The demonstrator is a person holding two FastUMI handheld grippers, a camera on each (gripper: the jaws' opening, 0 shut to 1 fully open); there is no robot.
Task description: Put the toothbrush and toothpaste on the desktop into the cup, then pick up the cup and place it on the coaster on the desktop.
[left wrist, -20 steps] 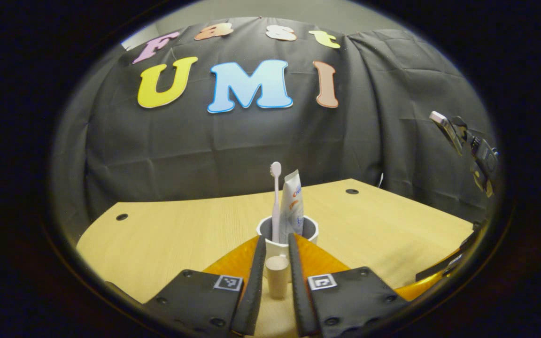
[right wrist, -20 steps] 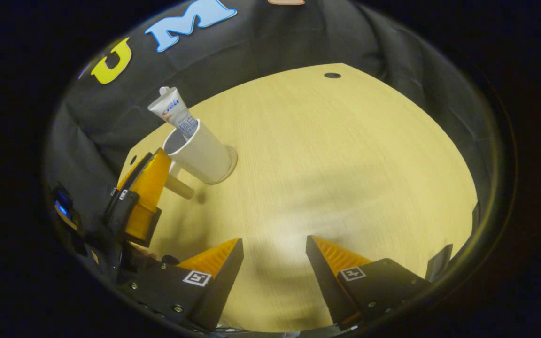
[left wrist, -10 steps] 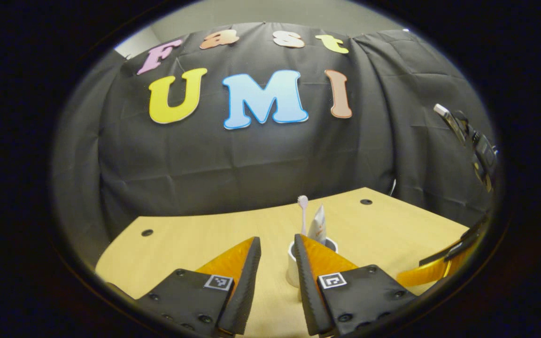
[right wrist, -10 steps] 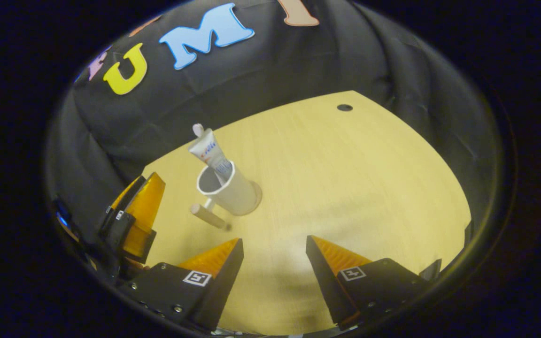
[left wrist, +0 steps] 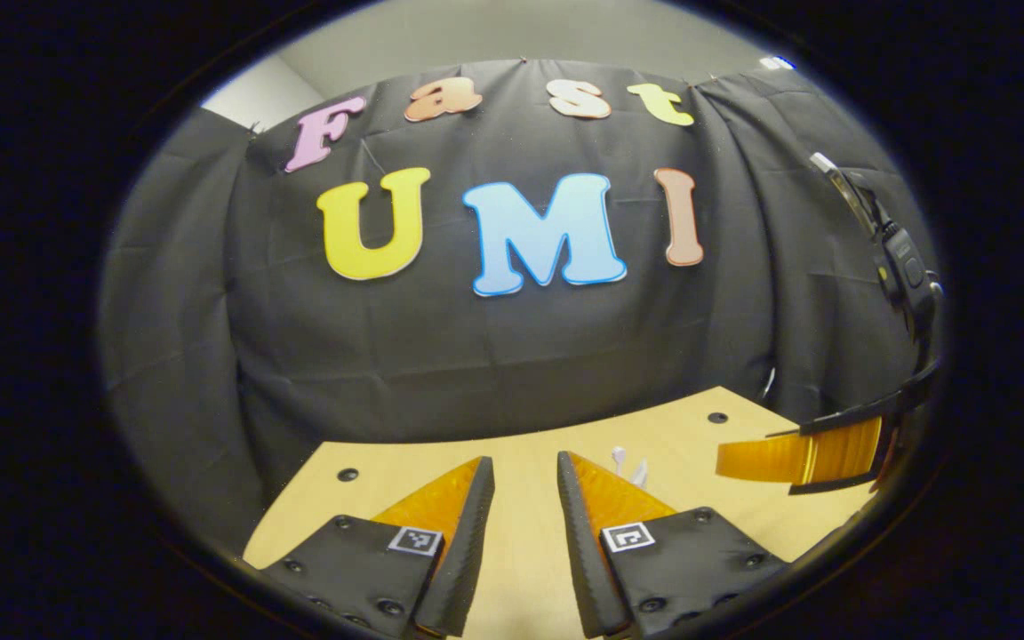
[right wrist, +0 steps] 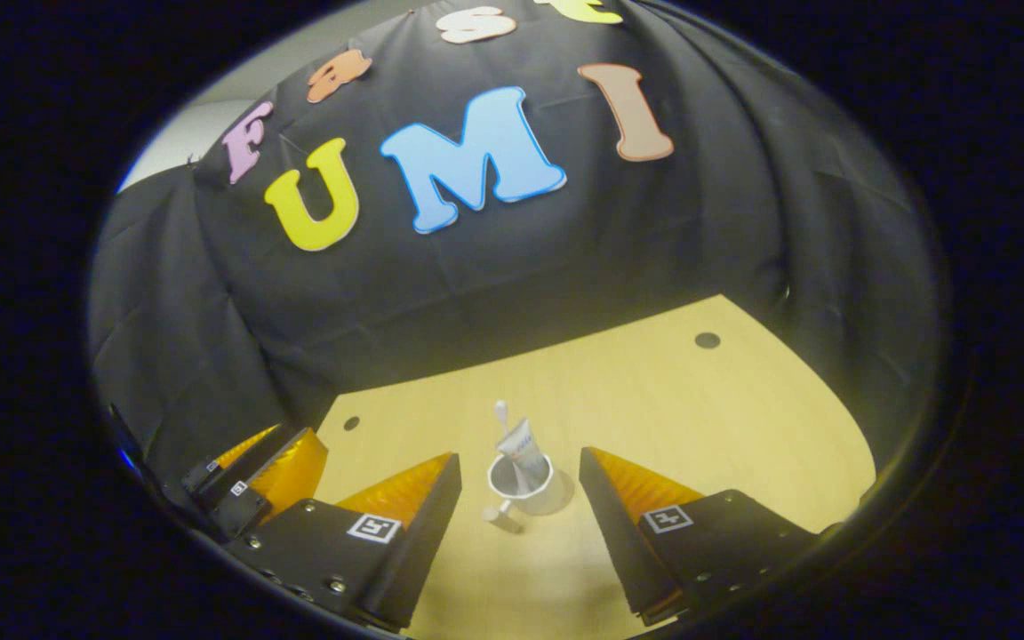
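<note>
In the right gripper view, the white cup (right wrist: 530, 487) stands upright on the wooden desktop (right wrist: 681, 400). The toothbrush (right wrist: 500, 413) and the toothpaste tube (right wrist: 521, 442) stick up out of it, and its wooden handle (right wrist: 503, 517) points toward me. A thin round edge, probably the coaster (right wrist: 567, 492), shows under the cup. My right gripper (right wrist: 519, 455) is open, well back from the cup. My left gripper (left wrist: 523, 467) is open too, with nothing between its fingers. Past its right finger peek the toothbrush head (left wrist: 619, 456) and the toothpaste tip (left wrist: 639, 472).
The left gripper (right wrist: 285, 458) sits at the lower left of the right gripper view. The right gripper (left wrist: 801, 453) reaches in from the right edge of the left gripper view. Small dark holes (right wrist: 707, 340) mark the desktop near the black cloth wall.
The left gripper let go of the cup's handle. Both grippers have drawn back and up, so the cup now looks small and far off.
</note>
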